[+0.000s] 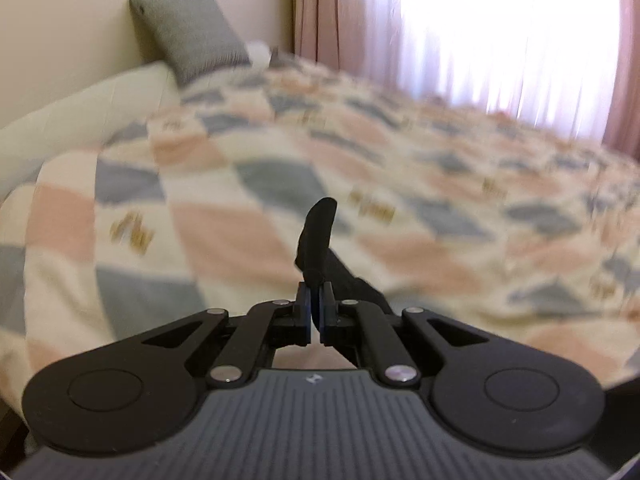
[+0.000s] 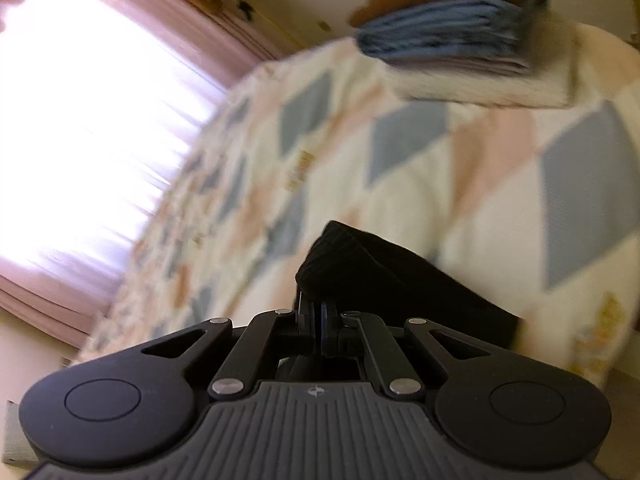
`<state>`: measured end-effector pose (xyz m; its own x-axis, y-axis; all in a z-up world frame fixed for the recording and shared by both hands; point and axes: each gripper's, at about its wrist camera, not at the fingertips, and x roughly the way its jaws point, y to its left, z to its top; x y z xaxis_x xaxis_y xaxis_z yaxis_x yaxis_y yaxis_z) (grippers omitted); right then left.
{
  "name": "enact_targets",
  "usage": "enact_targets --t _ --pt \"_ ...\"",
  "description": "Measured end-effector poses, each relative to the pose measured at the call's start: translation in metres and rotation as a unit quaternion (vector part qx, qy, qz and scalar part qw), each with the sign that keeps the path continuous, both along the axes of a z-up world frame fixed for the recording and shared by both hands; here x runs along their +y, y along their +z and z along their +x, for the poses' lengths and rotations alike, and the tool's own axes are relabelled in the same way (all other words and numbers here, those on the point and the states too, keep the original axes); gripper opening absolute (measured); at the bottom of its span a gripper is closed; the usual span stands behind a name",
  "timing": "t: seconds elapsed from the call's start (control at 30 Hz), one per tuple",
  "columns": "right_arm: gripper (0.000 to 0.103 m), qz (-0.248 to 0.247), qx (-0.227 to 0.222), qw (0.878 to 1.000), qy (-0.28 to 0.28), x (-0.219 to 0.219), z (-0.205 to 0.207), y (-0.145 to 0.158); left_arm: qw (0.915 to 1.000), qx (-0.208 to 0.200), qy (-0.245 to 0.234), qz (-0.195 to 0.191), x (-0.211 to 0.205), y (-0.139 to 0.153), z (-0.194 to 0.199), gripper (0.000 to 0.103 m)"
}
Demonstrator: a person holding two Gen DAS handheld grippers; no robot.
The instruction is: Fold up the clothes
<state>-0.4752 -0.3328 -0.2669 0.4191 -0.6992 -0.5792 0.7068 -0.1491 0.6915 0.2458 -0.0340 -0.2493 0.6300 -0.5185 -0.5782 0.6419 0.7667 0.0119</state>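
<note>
Between my left gripper's [image 1: 316,308] pads sits a pinch of black garment [image 1: 318,236]; the fingers are clamped nearly together on it, and a tongue of cloth stands up just past the tips while the rest trails off to the right of the fingers and down toward the quilt [image 1: 248,152]; I read that as one end held clear of the bed so the fabric can hang. My right gripper [image 2: 316,320] is likewise closed on the same dark, ribbed-looking garment [image 2: 384,276], which bulges ahead of the tips and slopes away to their right; whether it touches the quilt [image 2: 500,184] there I cannot tell. Holding two points at once, I judge, is meant to spread the piece before laying one half over the other; the fold itself does not look made yet. Far beyond the right fingers a stack of folded clothes [image 2: 448,36] rests on the quilt, probably where this one ends up; far beyond the left fingers a grey pillow [image 1: 188,32] leans on the wall. Both views are blurred.
</note>
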Motion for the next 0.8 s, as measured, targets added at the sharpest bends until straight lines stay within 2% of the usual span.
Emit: enact_targets --t 0.07,0.13,0.2,0.27,0.37,0.57,0.67,0.73,0.8 --pt "0.002 -0.024 -0.018 1.0 0.004 -0.002 0.001 0.006 0.9999 -0.01 -0.001 0.008 0.002 0.001 -0.002 0.003" --pt "0.002 -0.003 0.012 1.0 -0.001 0.001 -0.001 0.004 0.9995 0.002 0.007 0.032 0.01 -0.013 -0.002 0.003" --pt "0.002 0.061 0.042 0.997 -0.012 0.006 -0.006 -0.02 0.9966 0.031 0.02 0.074 0.02 -0.042 -0.002 0.004" --pt "0.002 0.134 0.084 0.987 -0.013 0.009 -0.009 -0.051 0.99 0.052 0.025 0.129 0.028 -0.078 -0.005 0.004" --pt "0.002 0.192 0.125 0.973 -0.003 0.011 -0.006 -0.086 0.9826 0.066 0.027 0.172 0.034 -0.109 -0.011 0.004" --pt "0.001 0.167 0.156 0.973 0.013 0.005 -0.004 -0.066 0.9868 0.052 0.015 0.153 0.035 -0.087 -0.01 0.005" --pt "0.001 0.156 0.172 0.972 0.024 0.0 -0.004 -0.053 0.9845 0.059 0.012 0.164 0.033 -0.1 -0.012 0.005" --pt "0.002 0.168 0.186 0.968 0.028 0.001 0.002 -0.067 0.9813 0.072 0.013 0.178 0.033 -0.116 -0.014 0.005" --pt "0.002 0.182 0.192 0.964 0.025 0.002 0.008 -0.083 0.9822 0.084 0.021 0.167 0.038 -0.118 -0.015 0.005"
